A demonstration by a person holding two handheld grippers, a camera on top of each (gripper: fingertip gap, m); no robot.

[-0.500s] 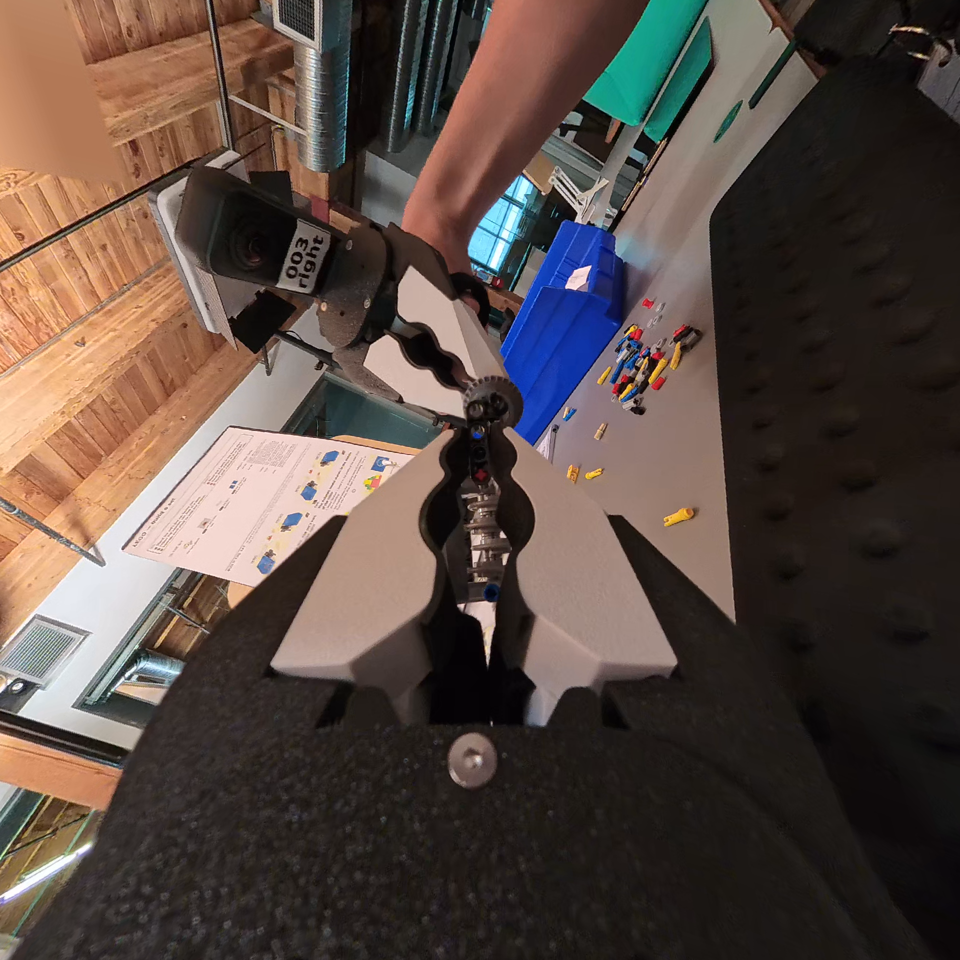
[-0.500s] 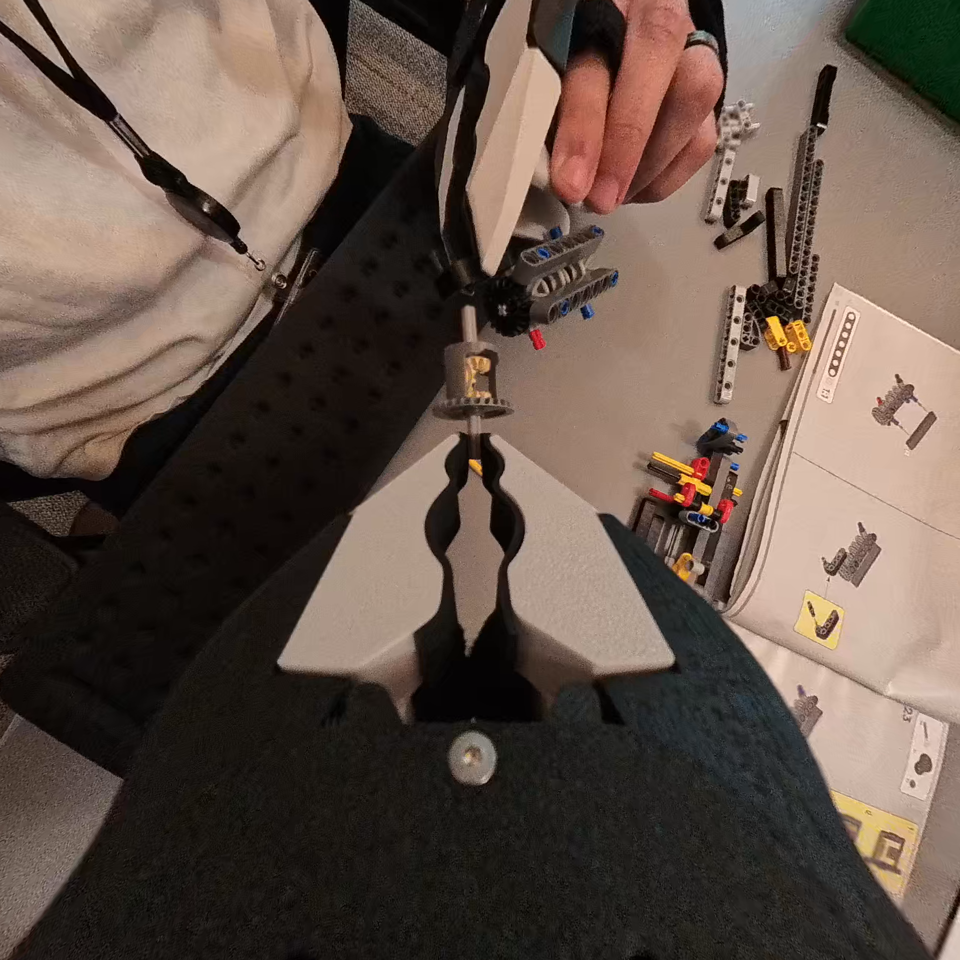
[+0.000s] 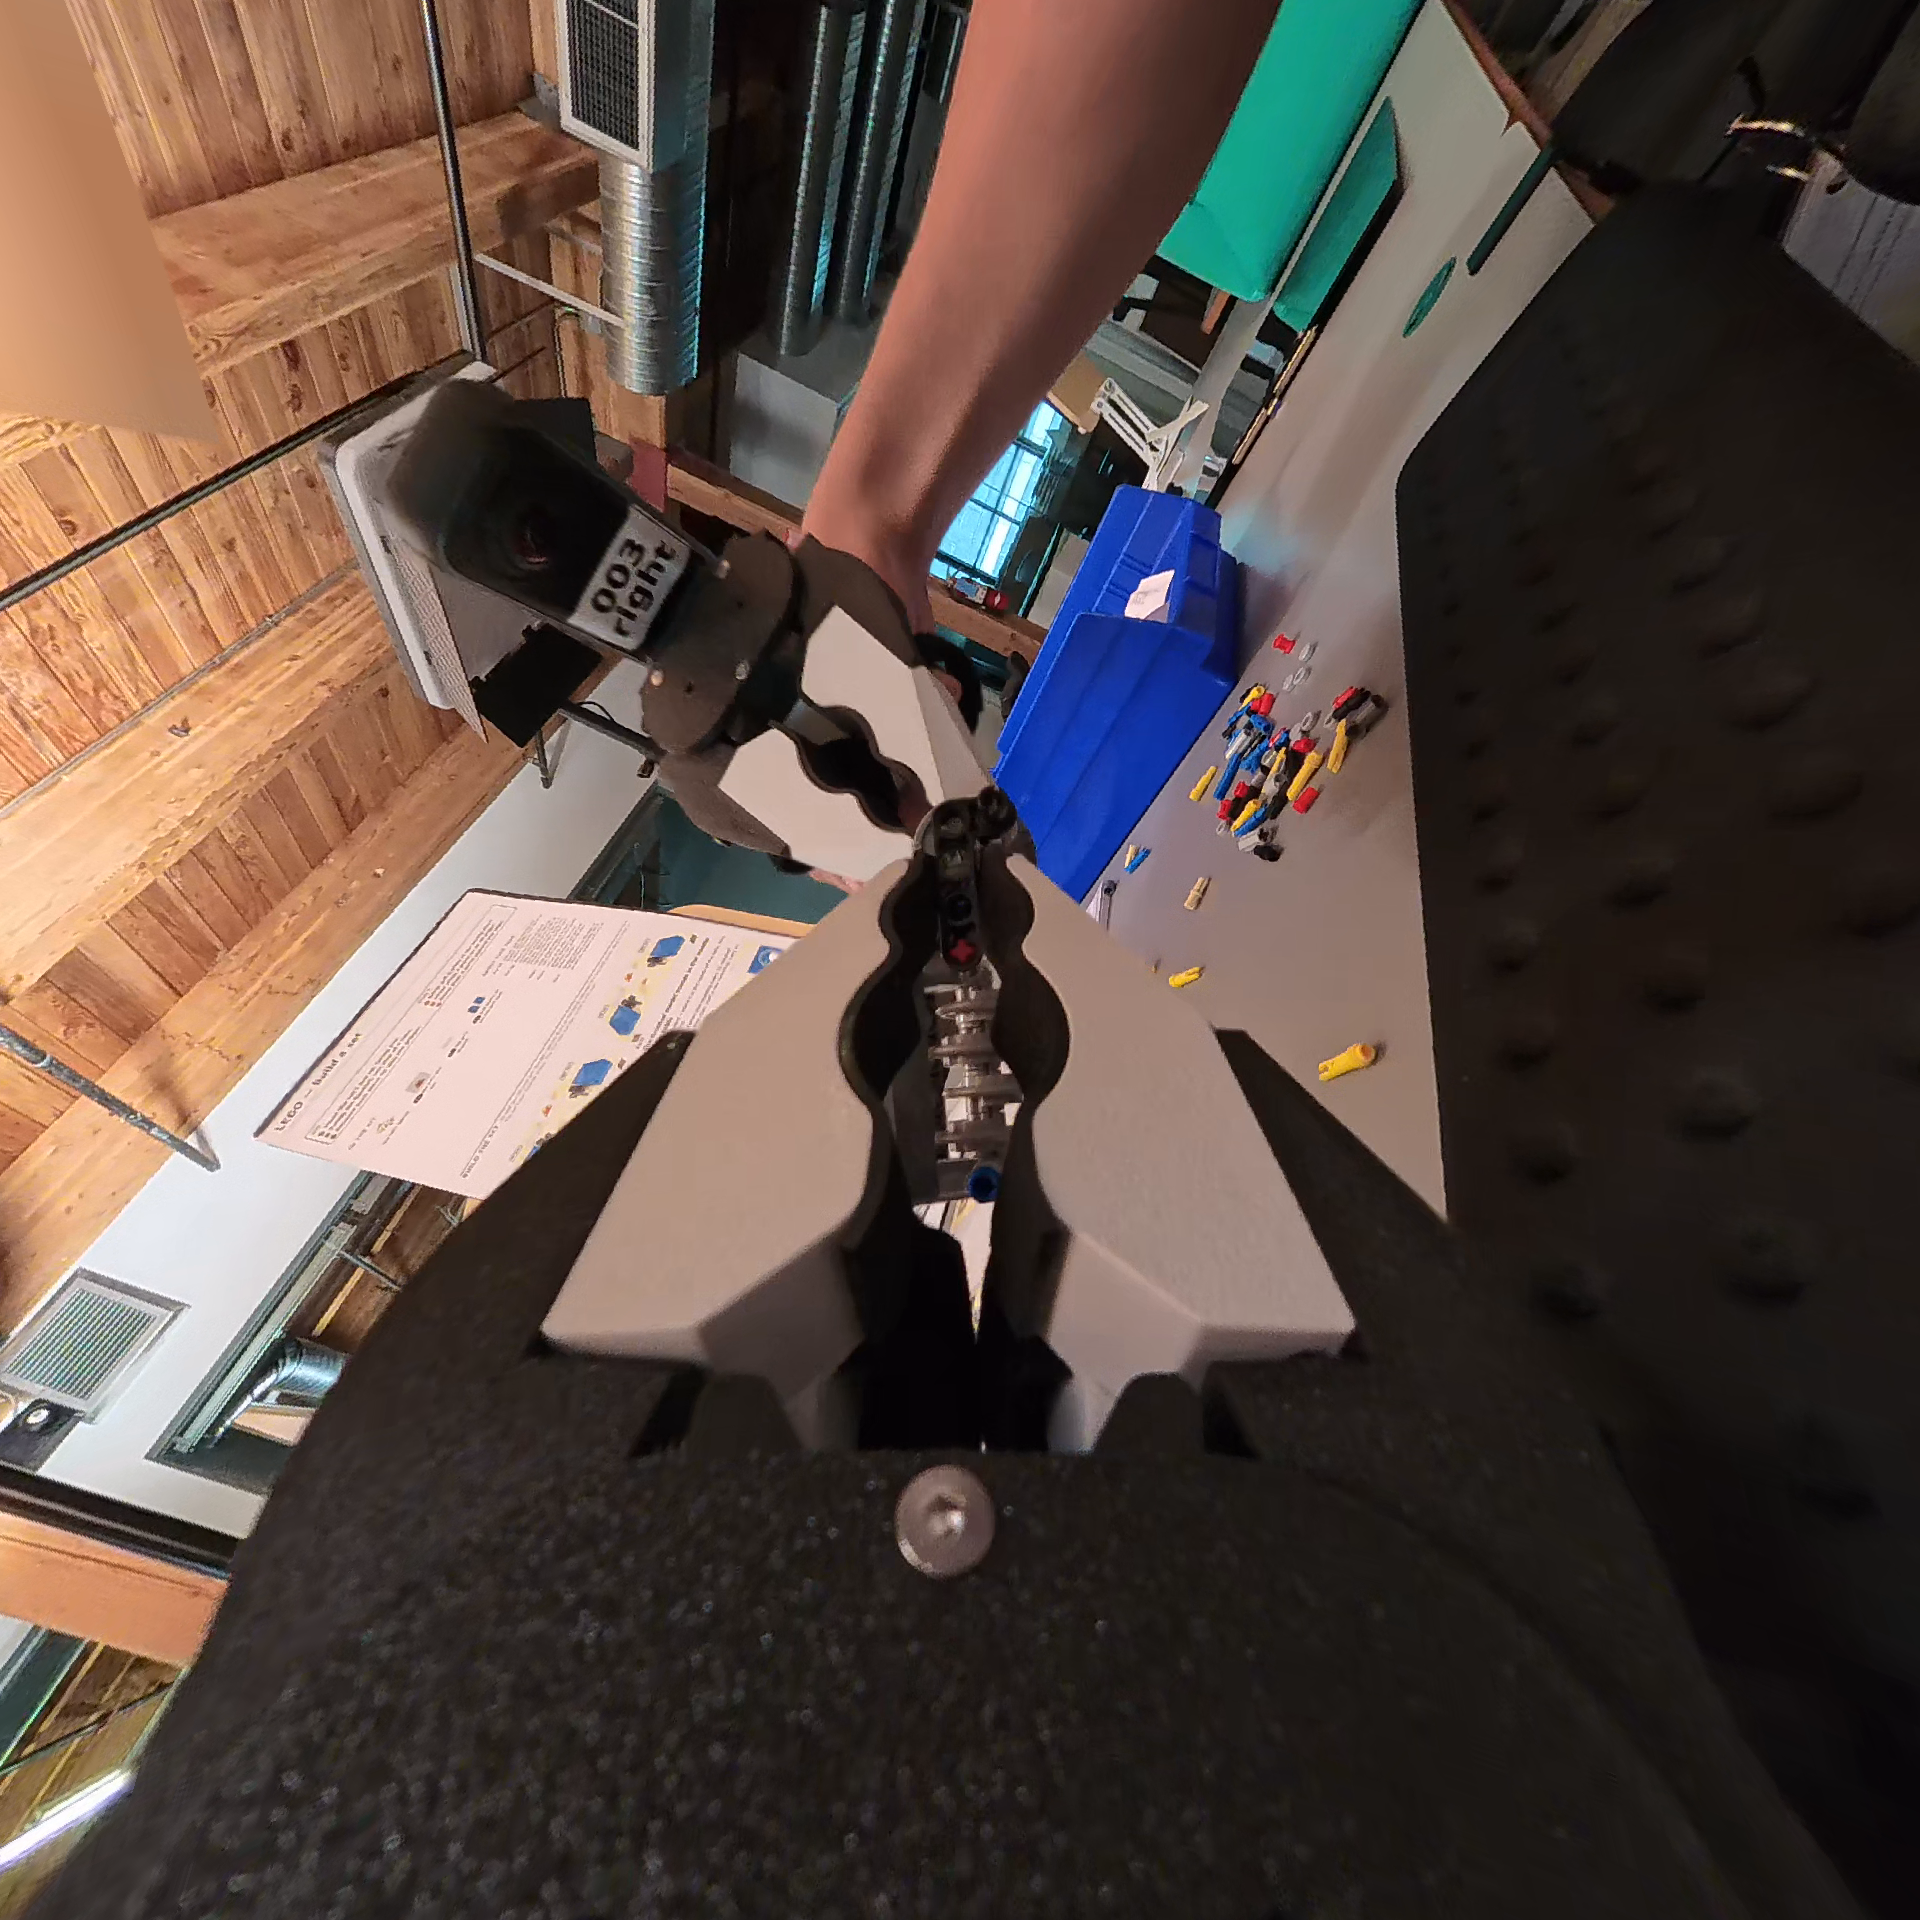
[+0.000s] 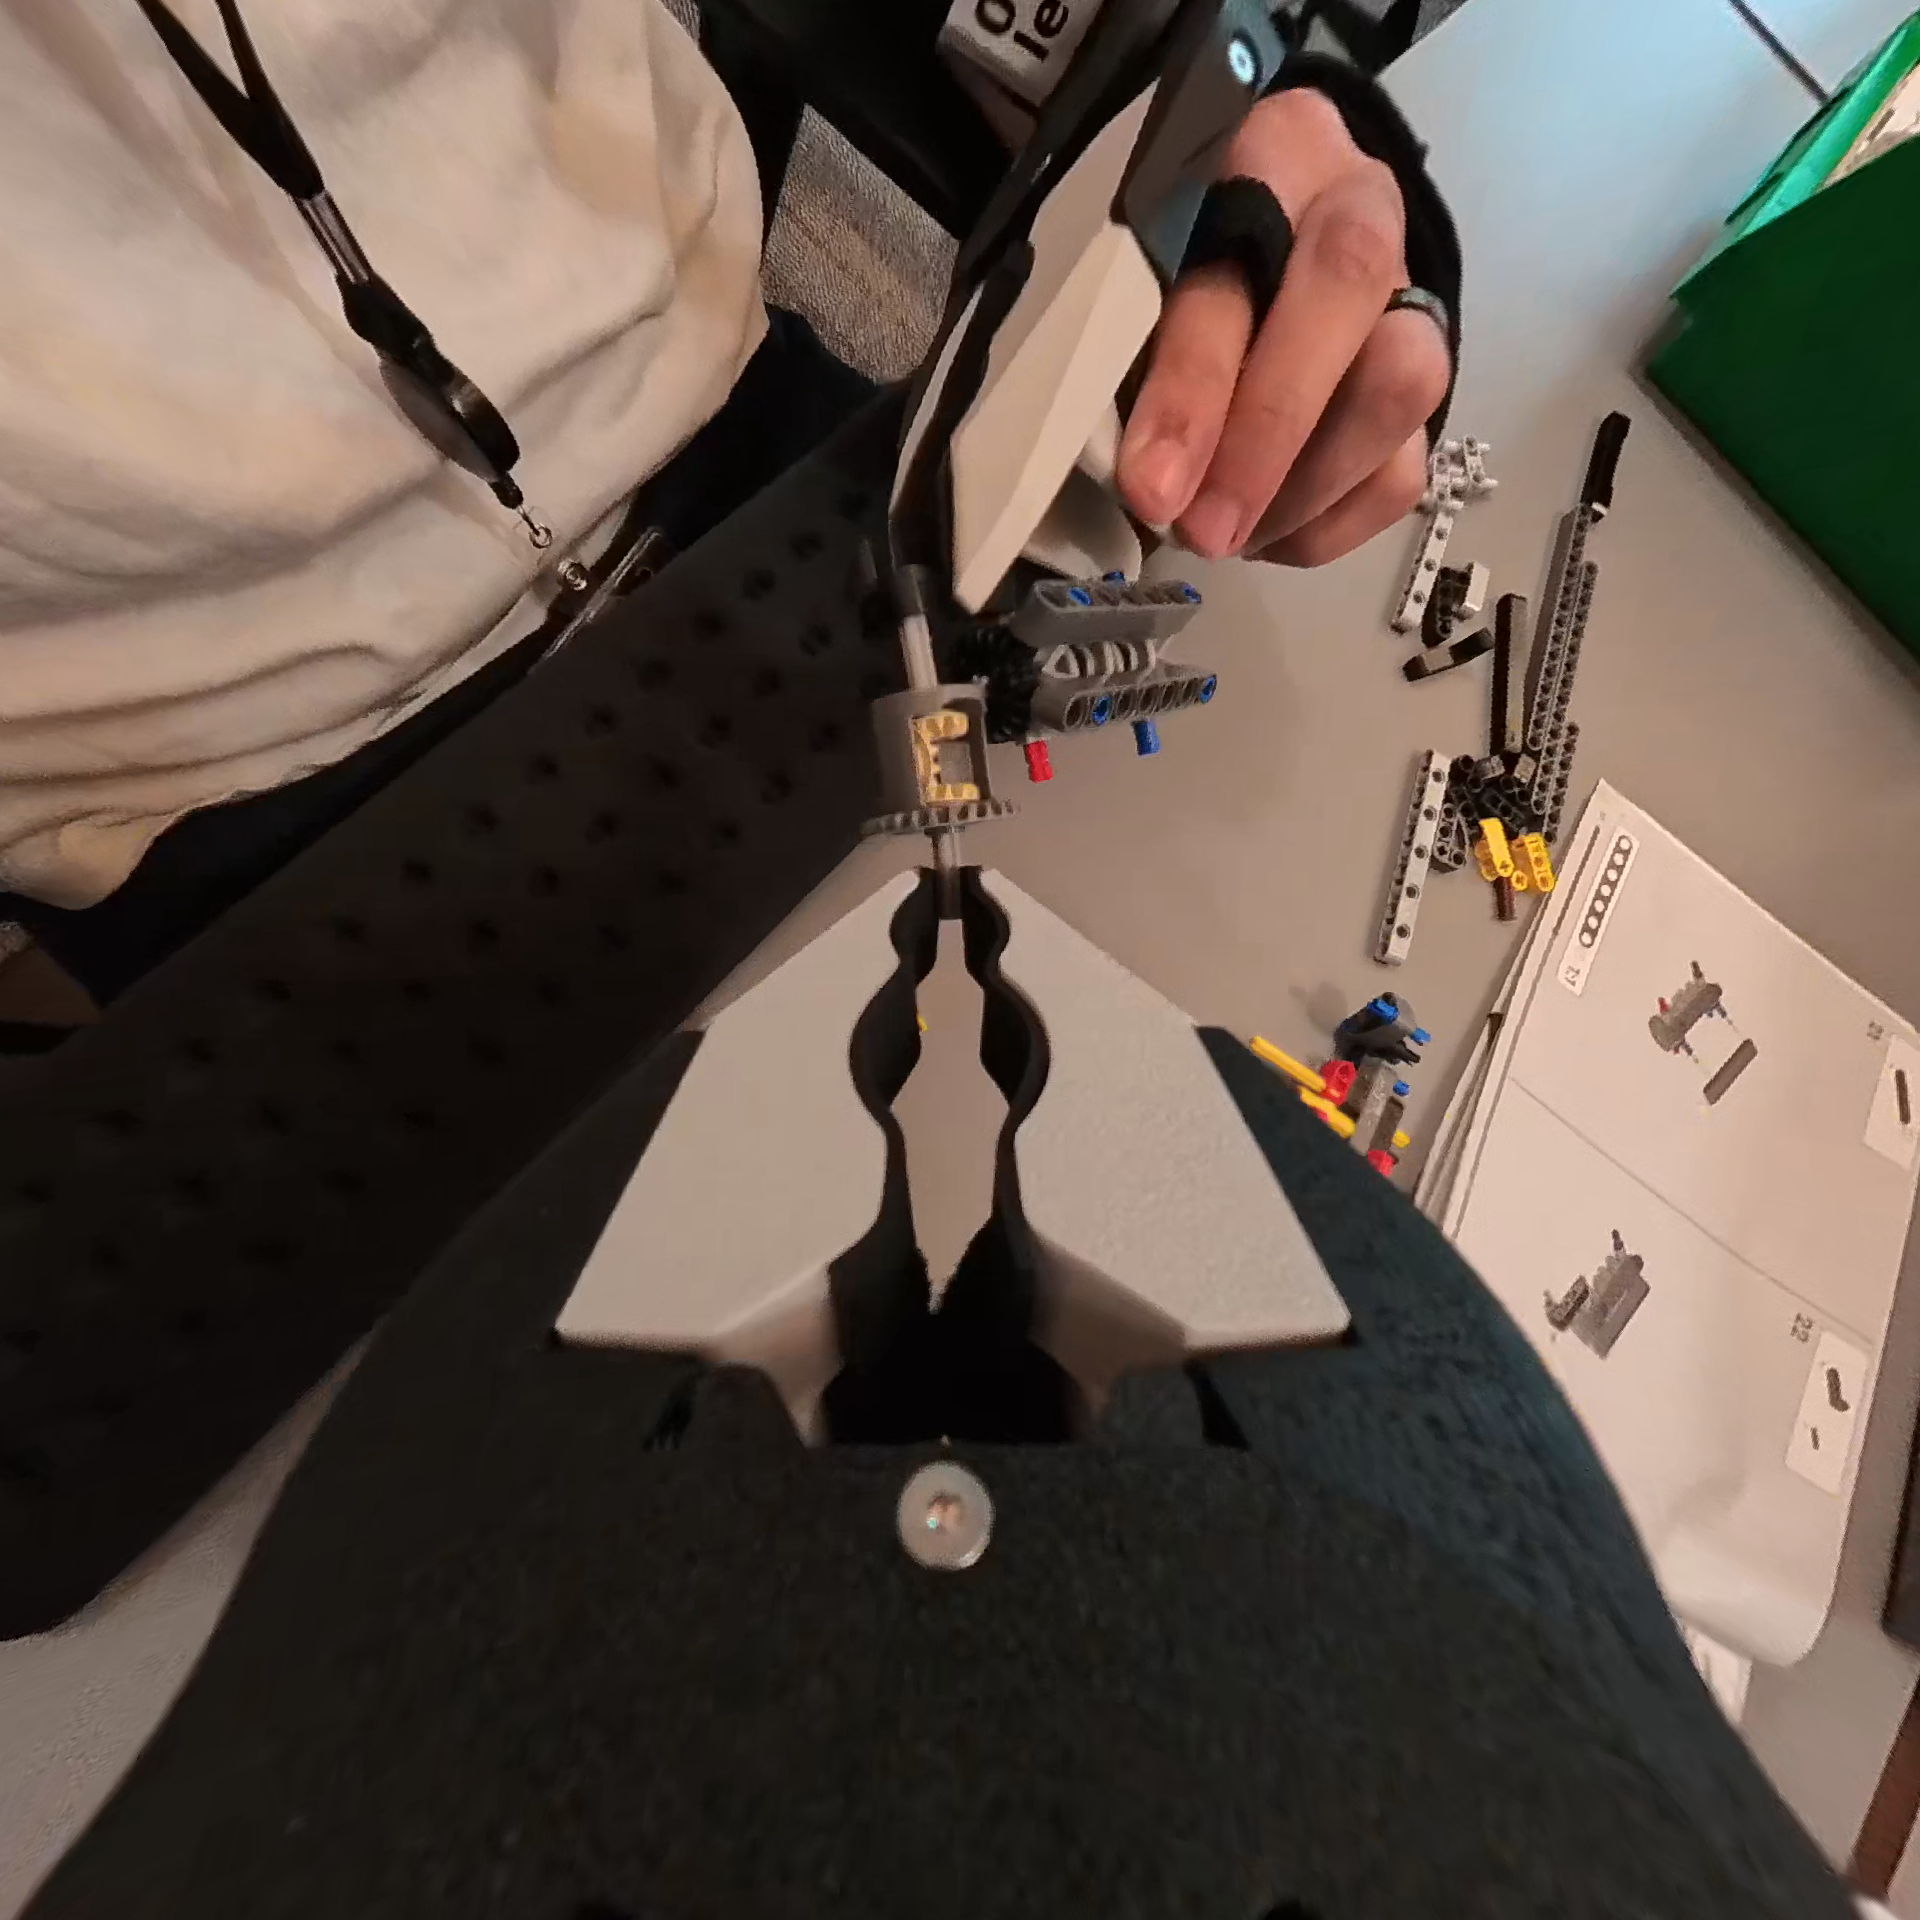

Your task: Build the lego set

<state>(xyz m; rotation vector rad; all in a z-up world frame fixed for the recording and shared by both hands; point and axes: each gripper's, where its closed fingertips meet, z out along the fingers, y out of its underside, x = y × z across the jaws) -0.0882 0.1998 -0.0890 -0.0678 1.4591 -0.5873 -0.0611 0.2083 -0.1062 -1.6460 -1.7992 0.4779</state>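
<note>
At frame centre we see our left gripper [image 3: 961, 883] clamped on a grey beam assembly [image 3: 966, 1049]. Our right gripper [image 4: 951, 894], nearly closed, pinches a thin grey axle [image 4: 948, 854] carrying a gear housing [image 4: 935, 753] that touches the assembly's black gear, above the grey table [image 4: 1195, 904].

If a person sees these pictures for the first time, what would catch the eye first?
Probably the two grippers meeting in mid-air: the left gripper is shut on a grey lego assembly, and the right gripper pinches a thin axle carrying a grey gear housing. Next, the colourful loose pieces on the grey table, beside a blue bin.
</note>
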